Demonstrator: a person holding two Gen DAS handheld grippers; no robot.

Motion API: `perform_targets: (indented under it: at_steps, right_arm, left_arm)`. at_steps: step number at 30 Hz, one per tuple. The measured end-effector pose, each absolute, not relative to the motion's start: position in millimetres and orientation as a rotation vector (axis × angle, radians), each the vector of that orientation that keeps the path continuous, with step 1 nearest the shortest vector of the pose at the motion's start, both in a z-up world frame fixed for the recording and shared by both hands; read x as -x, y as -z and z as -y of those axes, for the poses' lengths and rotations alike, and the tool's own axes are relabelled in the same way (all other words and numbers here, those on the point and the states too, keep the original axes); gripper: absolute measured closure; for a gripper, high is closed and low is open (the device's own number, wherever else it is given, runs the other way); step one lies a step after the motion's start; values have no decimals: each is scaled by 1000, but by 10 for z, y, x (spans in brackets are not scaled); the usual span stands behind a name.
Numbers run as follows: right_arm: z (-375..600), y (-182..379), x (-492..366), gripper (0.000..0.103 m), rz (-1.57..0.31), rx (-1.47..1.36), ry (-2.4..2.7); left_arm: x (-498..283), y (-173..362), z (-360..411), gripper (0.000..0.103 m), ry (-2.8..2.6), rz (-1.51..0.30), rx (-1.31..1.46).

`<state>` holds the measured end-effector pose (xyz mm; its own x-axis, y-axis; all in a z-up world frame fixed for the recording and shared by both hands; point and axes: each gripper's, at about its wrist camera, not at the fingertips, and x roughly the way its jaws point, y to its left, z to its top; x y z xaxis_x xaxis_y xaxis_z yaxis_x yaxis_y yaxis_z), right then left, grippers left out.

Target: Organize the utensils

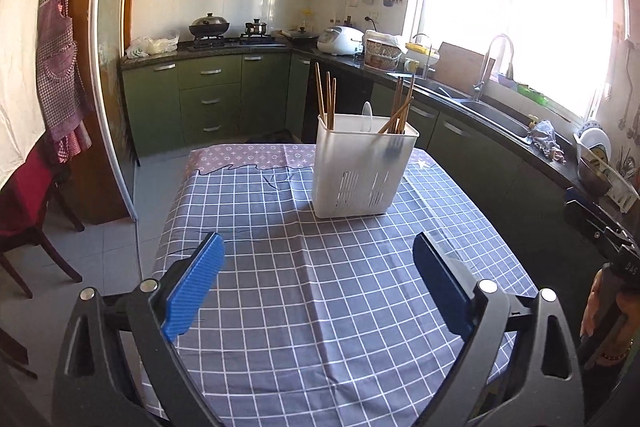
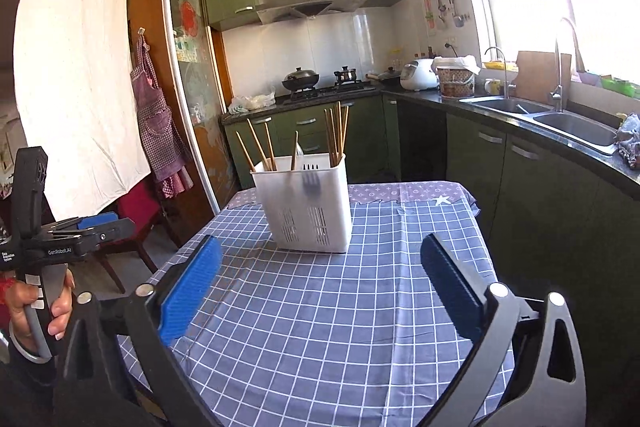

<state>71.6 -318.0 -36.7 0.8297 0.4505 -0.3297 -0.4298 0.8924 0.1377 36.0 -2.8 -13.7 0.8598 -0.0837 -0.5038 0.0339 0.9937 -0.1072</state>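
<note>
Left gripper (image 1: 318, 251) gapes wide, holding nothing; right gripper (image 2: 320, 255) likewise — both above the checked tablecloth (image 1: 320, 307). The white utensil holder (image 1: 362, 171) stands upright ahead, apart from both; chopsticks (image 1: 326, 99) inside.

Only the white caddy (image 1: 362, 169) stands on the table (image 1: 320, 307), near its far edge; chopsticks (image 1: 326, 99) jut above its rim, blocking overhead passes.

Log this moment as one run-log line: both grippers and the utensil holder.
left gripper: open, empty | right gripper: open, empty | utensil holder: upright on checked tablecloth, holds chopsticks and fork
</note>
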Motion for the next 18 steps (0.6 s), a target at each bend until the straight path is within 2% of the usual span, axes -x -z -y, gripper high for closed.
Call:
perform_targets:
  at_steps: [9,18]
  right_arm:
    - [3084,277,-98,5,-314,17,-416]
    - [3034,318,27,5,-316,29,-399]
  left_arm:
    - [178,-16,177,7,42,-442,59]
    - [244,60,207,7,43,-471,91]
